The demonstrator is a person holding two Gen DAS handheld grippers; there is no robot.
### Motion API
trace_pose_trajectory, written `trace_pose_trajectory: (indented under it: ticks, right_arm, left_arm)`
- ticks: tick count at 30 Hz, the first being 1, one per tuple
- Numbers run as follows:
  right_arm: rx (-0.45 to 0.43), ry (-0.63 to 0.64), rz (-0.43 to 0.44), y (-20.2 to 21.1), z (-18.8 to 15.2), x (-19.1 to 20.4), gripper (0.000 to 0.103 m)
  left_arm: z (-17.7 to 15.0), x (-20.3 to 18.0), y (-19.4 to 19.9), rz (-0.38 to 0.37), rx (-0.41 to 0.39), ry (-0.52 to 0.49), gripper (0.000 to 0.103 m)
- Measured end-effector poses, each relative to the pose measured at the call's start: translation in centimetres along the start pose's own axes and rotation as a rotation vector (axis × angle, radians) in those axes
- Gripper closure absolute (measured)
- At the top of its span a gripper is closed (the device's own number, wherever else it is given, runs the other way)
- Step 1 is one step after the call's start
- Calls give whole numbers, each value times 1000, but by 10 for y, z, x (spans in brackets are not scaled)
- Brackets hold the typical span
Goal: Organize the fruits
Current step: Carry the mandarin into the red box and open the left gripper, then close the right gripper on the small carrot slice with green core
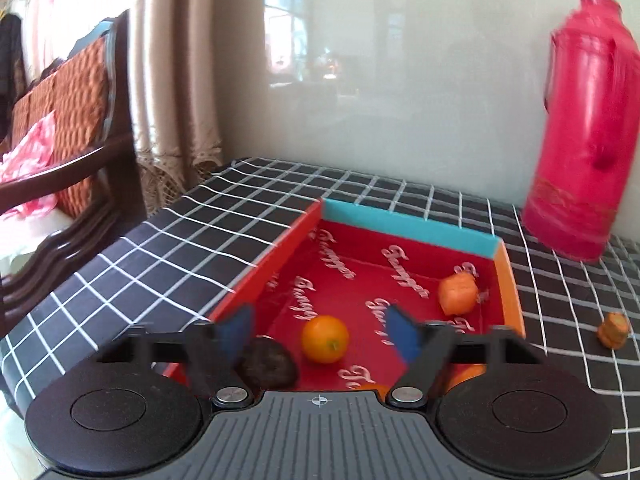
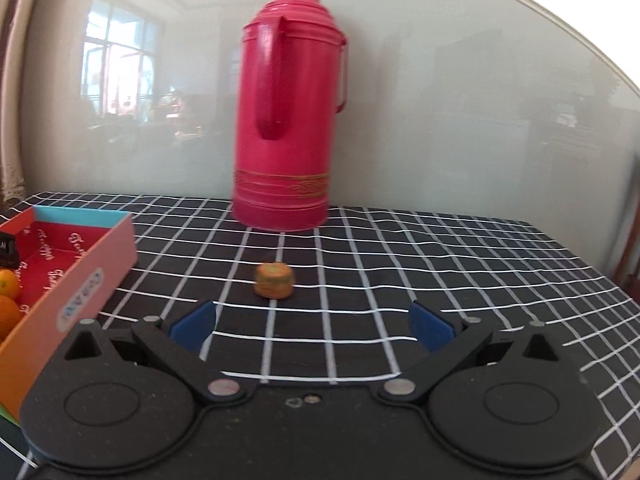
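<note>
A red-lined cardboard box lies on the checked tablecloth. Inside it are a round orange, a dark brown fruit and a squarish orange fruit in the far right corner. My left gripper hovers over the box's near end, open, with the round orange lying below and between its blue pads, untouched. A small orange persimmon-like fruit sits on the cloth outside the box, also in the left wrist view as the small fruit. My right gripper is open, short of that fruit.
A tall red thermos stands at the back of the table against a glossy wall, behind the loose fruit. A wooden chair with an orange cushion stands left of the table. The black tablecloth spreads to the right.
</note>
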State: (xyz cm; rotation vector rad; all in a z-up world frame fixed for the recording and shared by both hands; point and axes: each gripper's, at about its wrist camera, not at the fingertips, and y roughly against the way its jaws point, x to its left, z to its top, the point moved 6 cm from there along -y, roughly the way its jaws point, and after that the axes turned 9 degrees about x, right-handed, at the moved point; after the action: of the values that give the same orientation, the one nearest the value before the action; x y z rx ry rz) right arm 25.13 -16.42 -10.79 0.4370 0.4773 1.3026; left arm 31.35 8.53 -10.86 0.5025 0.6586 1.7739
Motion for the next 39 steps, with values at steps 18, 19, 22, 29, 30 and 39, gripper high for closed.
trace_pose_trajectory:
  ticks: [18, 19, 22, 29, 30, 39]
  right_arm:
    - [166, -70, 66, -90, 28, 17, 21]
    - [177, -71, 57, -96, 30, 16, 23]
    - [211, -85, 51, -110, 32, 12, 38]
    - [223, -69, 48, -117, 29, 13, 74]
    - [221, -62, 53, -116, 29, 15, 75]
    - [119, 33, 171, -71, 36, 55, 75]
  left_arm:
    - [11, 79, 29, 90, -166, 57, 17]
    - [10, 83, 28, 94, -164, 65, 17]
    - [10, 94, 27, 111, -161, 82, 16]
    - [9, 118, 21, 139, -142, 134, 14]
    - [9, 120, 20, 141, -136, 140, 14]
    - [6, 127, 16, 154, -118, 153, 14]
